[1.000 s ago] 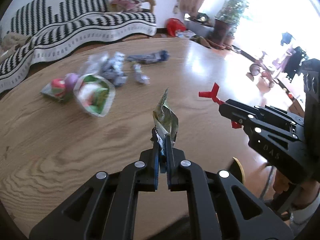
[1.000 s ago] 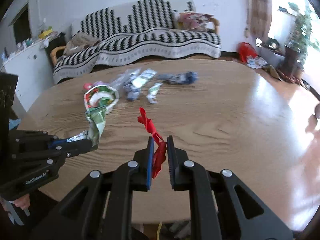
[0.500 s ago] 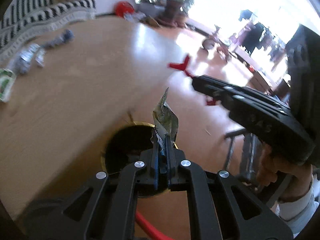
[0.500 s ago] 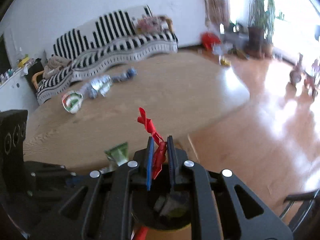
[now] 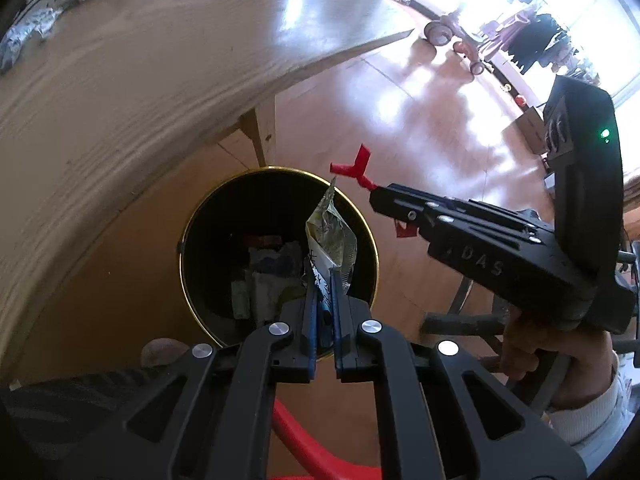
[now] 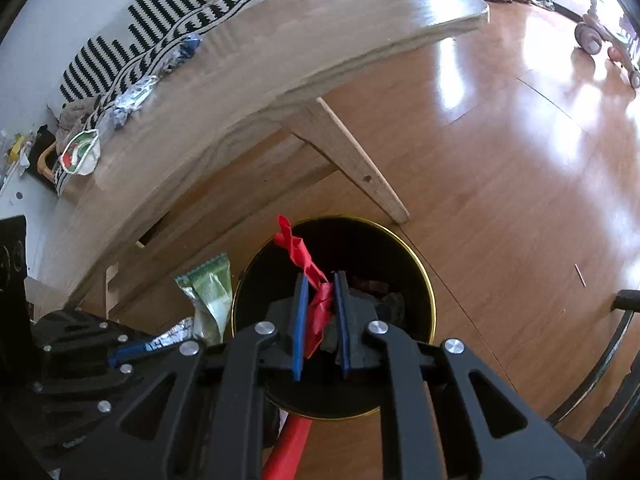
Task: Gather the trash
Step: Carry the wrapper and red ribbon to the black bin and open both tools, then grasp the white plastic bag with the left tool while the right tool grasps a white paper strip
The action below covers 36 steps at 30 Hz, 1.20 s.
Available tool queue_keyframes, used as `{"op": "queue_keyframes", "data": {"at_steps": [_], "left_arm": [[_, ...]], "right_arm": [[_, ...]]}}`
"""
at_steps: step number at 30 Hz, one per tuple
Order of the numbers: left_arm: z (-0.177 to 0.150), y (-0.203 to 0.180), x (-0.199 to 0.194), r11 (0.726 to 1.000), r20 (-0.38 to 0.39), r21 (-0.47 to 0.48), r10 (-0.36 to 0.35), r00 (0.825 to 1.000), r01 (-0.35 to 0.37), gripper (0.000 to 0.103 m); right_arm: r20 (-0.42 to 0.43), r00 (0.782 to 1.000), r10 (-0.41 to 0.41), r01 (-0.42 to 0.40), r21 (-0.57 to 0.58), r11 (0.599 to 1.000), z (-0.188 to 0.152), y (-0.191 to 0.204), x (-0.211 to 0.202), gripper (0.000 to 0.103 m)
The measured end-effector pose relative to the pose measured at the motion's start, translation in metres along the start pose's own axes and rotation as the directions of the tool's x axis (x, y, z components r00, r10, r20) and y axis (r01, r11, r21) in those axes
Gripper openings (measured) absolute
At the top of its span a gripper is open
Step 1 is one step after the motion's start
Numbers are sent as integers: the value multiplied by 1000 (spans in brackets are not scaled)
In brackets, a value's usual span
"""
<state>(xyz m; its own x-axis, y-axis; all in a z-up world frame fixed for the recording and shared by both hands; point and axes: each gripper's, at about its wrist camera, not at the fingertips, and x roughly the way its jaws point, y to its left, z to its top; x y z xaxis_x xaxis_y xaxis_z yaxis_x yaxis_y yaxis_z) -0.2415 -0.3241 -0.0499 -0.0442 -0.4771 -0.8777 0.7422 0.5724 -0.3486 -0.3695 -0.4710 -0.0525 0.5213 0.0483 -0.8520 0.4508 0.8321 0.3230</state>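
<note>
home living room: striped sofa, tricycle

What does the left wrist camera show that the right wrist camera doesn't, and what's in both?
Only the left wrist view shows the person's right hand behind its gripper. Only the right wrist view shows the green-and-white pouch on the table and the striped sofa. Both show the gold-rimmed bin, the green wrapper and the red scrap.

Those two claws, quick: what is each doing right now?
Left gripper: closed on a green wrapper.
Right gripper: closed on a red scrap.
</note>
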Motion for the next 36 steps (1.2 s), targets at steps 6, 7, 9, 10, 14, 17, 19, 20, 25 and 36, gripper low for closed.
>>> {"op": "queue_keyframes", "data": {"at_steps": [6,7,9,10,14,17,19,20,25,36], "left_arm": [[4,9,30,1000,-71,-17,-13,997,11,5],[5,8,35,1000,-83,-17,-9,997,8,5],[7,10,47,1000,-107,-20,-5,994,3,5],[7,12,54,1000,-117,-21,0,993,-3,5],[5,15,69,1000,-162,-17,3,987,-6,5],[5,20,75,999,-182,-39,-8,983,1,5],[5,23,77,998,-188,-58,16,982,-27,9],[6,24,77,996,-190,-67,37,981,-50,28],[8,18,58,996,-85,-81,33,996,-40,97],[9,-3,-61,997,229,-40,79,970,-72,97]], "right_arm": [[-43,999,7,-5,61,998,7,-14,23,14],[-60,998,6,-2,72,997,7,-17,31,14],[-88,996,-2,9,79,997,6,-20,45,14],[-107,994,-6,16,88,996,5,-23,54,14],[-141,990,-6,22,111,994,3,-26,72,14],[-150,989,-3,21,117,993,4,-27,76,14],[-143,990,6,15,147,989,7,-32,74,17],[-146,989,15,10,168,986,9,-35,73,38],[-83,997,-7,26,232,972,16,-53,47,95],[179,975,-133,109,140,984,35,-27,-25,97]]}}
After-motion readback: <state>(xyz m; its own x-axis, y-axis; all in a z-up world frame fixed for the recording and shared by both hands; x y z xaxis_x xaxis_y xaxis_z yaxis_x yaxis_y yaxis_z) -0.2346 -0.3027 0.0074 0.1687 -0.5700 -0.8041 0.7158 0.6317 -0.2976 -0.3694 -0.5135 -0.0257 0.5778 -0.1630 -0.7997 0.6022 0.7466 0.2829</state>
